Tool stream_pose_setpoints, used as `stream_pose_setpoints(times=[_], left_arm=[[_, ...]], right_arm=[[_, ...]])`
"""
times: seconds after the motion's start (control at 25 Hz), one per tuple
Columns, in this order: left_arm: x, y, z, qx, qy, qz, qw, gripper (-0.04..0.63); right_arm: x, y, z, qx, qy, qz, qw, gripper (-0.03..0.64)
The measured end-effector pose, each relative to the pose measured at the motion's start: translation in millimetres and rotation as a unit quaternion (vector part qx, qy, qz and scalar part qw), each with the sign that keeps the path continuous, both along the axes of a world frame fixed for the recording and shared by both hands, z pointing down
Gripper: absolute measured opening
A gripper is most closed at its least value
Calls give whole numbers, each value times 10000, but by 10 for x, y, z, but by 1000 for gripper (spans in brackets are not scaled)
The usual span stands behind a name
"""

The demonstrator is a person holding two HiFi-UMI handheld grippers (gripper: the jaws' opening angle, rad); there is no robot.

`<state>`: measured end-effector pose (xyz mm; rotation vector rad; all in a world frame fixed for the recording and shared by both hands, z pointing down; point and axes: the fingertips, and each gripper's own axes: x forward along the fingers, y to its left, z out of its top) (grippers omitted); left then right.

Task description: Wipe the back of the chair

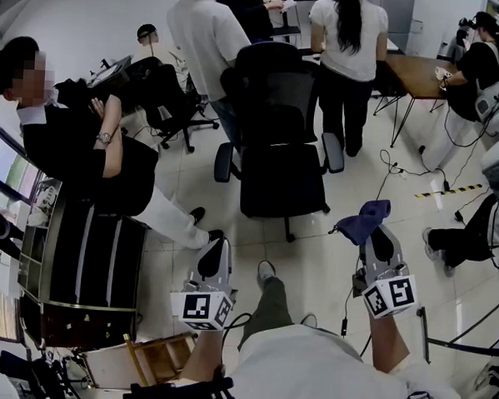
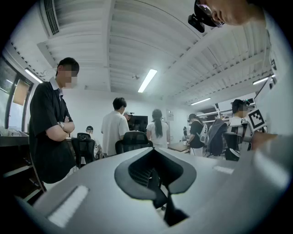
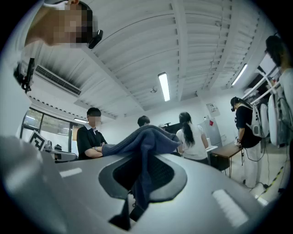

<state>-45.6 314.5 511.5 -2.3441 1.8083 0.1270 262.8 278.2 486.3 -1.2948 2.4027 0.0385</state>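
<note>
The black office chair (image 1: 282, 138) stands mid-floor, its back turned away from me and its seat facing me. In the left gripper view the same chair (image 2: 135, 139) appears small and far ahead. My right gripper (image 1: 379, 239) is to the right of the chair and short of it, shut on a dark blue cloth (image 1: 363, 221). In the right gripper view the cloth (image 3: 142, 141) drapes over the tips of the right gripper (image 3: 144, 160). My left gripper (image 1: 213, 259) is held low on the left, shut with nothing in it, and its jaws (image 2: 154, 157) meet.
A person in black (image 1: 85, 144) with folded arms stands at the left beside a striped cabinet (image 1: 87, 269). Two people (image 1: 208, 34) (image 1: 349, 41) stand just behind the chair. A wooden table (image 1: 419, 74), a second chair (image 1: 163, 94) and floor cables (image 1: 393, 169) are nearby.
</note>
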Motion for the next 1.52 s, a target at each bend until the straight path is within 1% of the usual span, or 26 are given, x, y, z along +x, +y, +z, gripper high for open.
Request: stream_pose_setpoints(times=[0.16, 0.36, 0.52, 0.6, 0.72, 0.84, 0.96, 1.04, 1.08, 1.2, 1.28, 1.36, 1.52], left_arm=[[-285, -462, -12, 52, 26, 56, 10000, 72], [-791, -1310, -196, 63, 99, 204, 9997, 72], [-1147, -1863, -460, 173, 125, 325, 9992, 72], [-1275, -2132, -598, 210, 145, 380, 9990, 72], [-1488, -2650, -799, 281, 60, 503, 9983, 72], [-1680, -3159, -849, 198, 86, 518, 9984, 72], [-1732, -3430, -848, 212, 41, 415, 9989, 72], [-1737, -3643, -837, 184, 53, 323, 9993, 72], [-1747, -3748, -827, 138, 86, 257, 9995, 72], [-1769, -3964, -828, -5, 175, 130, 9998, 72], [-1760, -4114, -850, -65, 194, 166, 9997, 72], [-1727, -4266, -878, -101, 220, 183, 9995, 72], [-1711, -4475, -796, -229, 258, 25, 9994, 72]], right_arm=[[-242, -355, 5, -9, 20, 114, 9999, 37], [-735, -1089, -149, -98, 29, 232, 9997, 37], [-1140, -1535, -426, -61, 160, 297, 9994, 37], [-1292, -1785, -596, -51, 131, 356, 9993, 37], [-1609, -2285, -810, 4, 136, 422, 9990, 37], [-1945, -2862, -837, -178, 249, 356, 9989, 37], [-2191, -3352, -780, -245, 272, 121, 9993, 37], [-2377, -3798, -765, -177, 245, -123, 9995, 35], [-2507, -4083, -726, -220, 267, -242, 9991, 35], [-3045, -5173, -423, -637, 471, -452, 9958, 35], [-3464, -5997, -168, -1024, 750, -449, 9909, 35], [-3807, -6684, -16, -1338, 973, -446, 9852, 35], [-4224, -7565, 16, -1682, 1088, -494, 9785, 35]])
